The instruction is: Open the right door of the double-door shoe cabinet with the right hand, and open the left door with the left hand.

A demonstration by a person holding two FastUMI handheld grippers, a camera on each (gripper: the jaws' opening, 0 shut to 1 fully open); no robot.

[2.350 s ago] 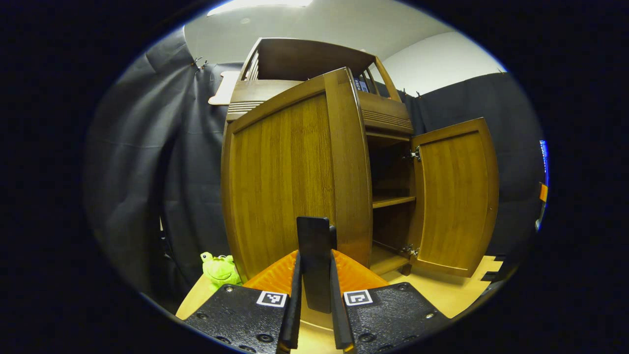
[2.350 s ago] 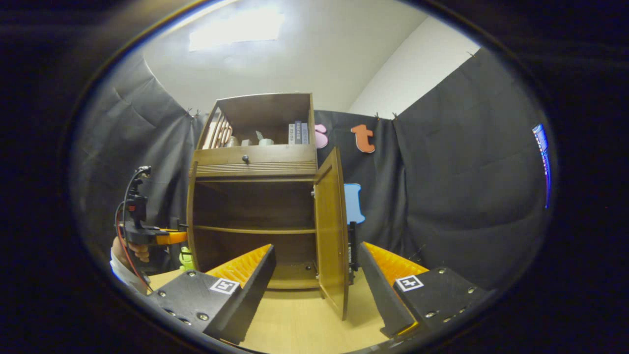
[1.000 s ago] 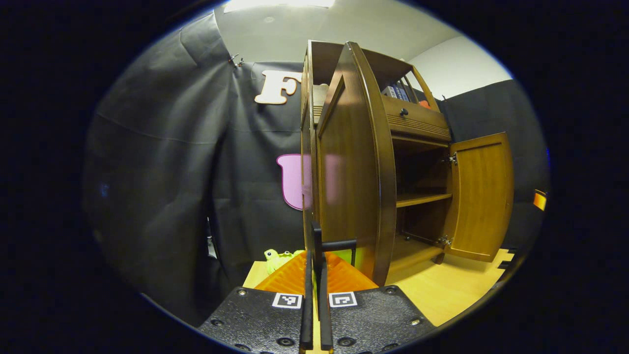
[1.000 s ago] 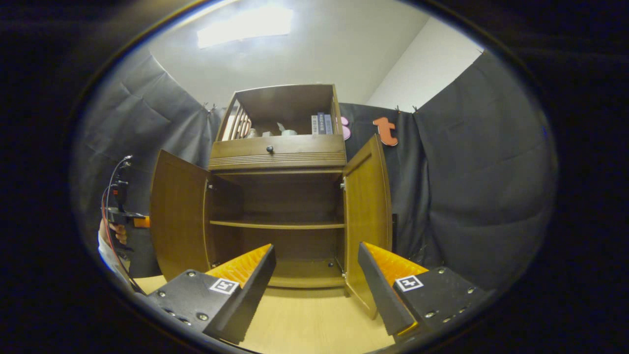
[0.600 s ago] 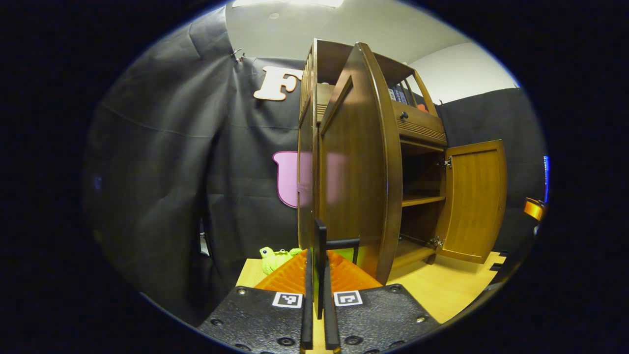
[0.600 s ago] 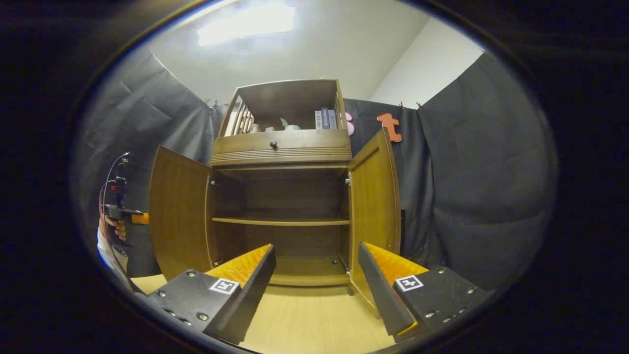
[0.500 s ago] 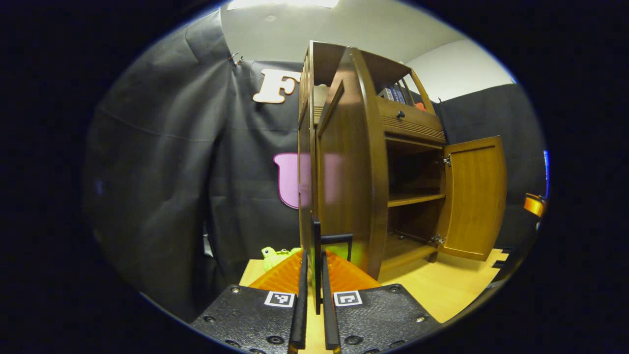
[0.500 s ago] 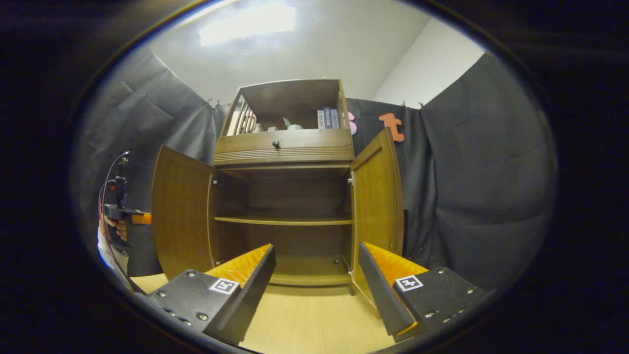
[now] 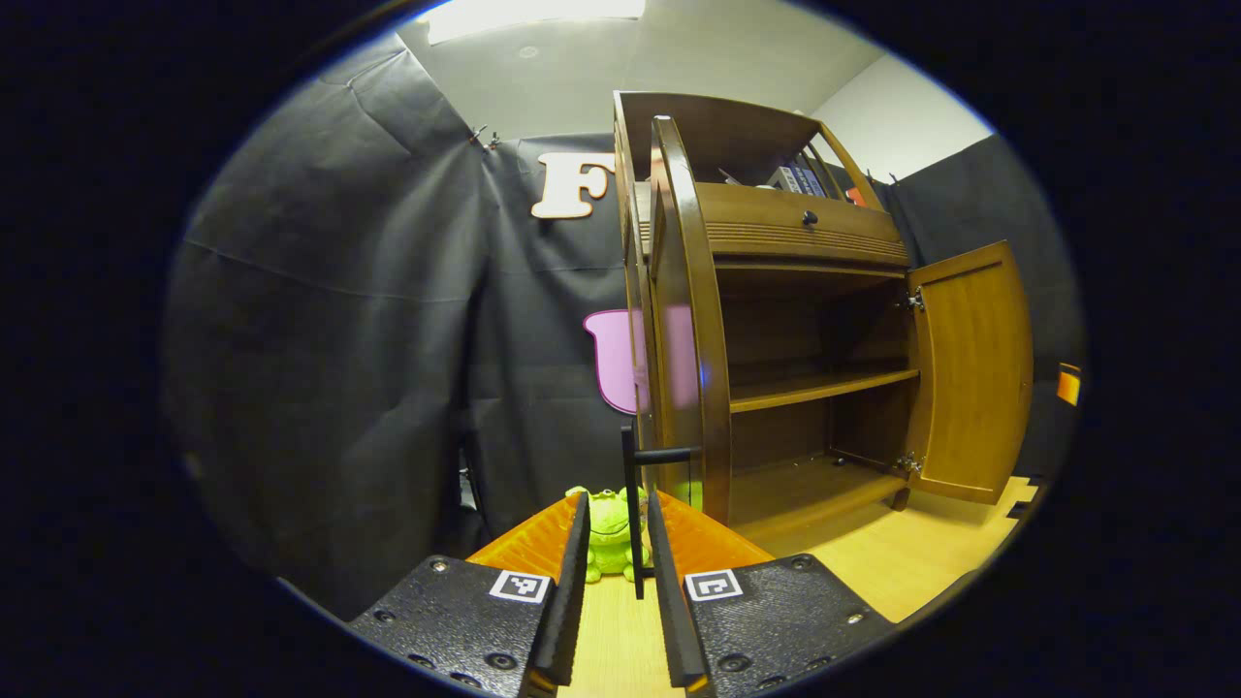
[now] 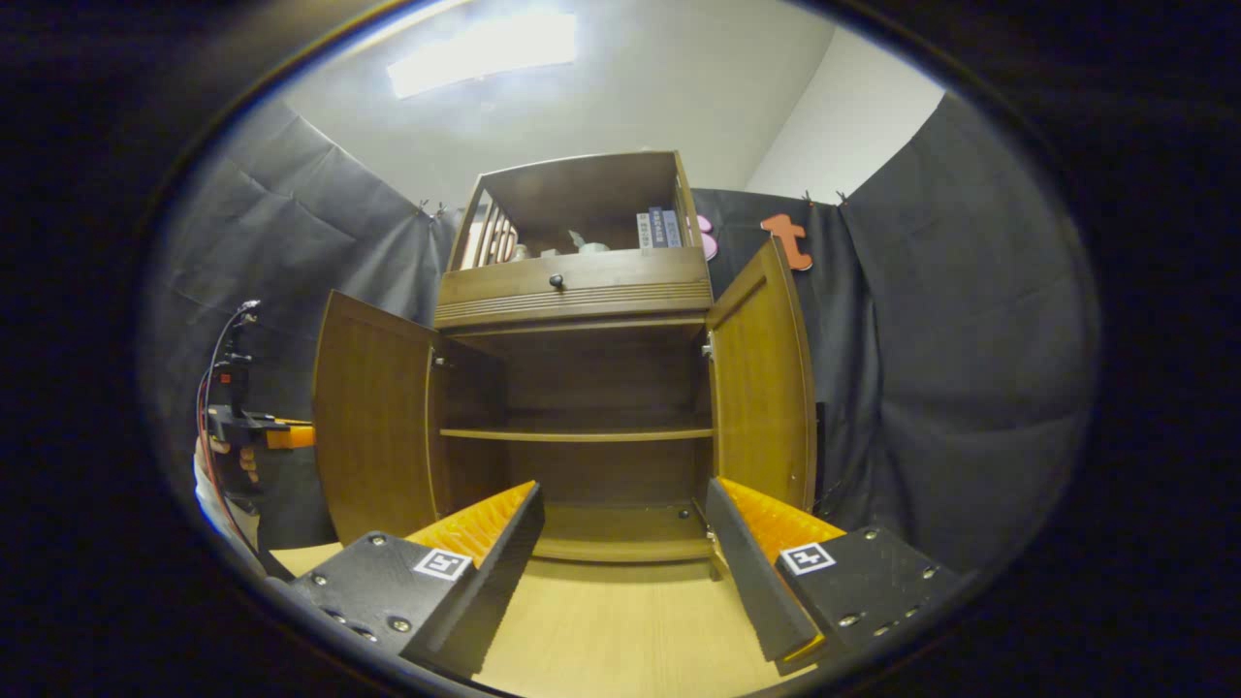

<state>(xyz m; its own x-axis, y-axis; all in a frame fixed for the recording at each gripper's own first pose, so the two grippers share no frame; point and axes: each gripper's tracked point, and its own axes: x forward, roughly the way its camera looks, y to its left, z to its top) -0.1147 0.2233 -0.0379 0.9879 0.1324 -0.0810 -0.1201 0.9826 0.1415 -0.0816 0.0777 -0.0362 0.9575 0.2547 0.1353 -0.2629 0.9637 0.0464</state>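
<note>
Both fingers of the left gripper [image 9: 611, 543] have eased apart, freeing the black handle [image 9: 636, 504] between them; the left door [image 9: 684, 320] now stands wide, edge-on. Ahead of the spread, empty right gripper [image 10: 620, 528], the right door [image 10: 766, 388] is swung back too. Both look opened, with bare floor [image 10: 620, 620] for backing away.

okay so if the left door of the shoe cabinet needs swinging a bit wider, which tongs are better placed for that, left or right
Left, most likely. The left tongs sit right at the left door's black handle, which stands between their fingers with a small gap on each side. The right tongs hang open, back from the cabinet and off both doors.
</note>
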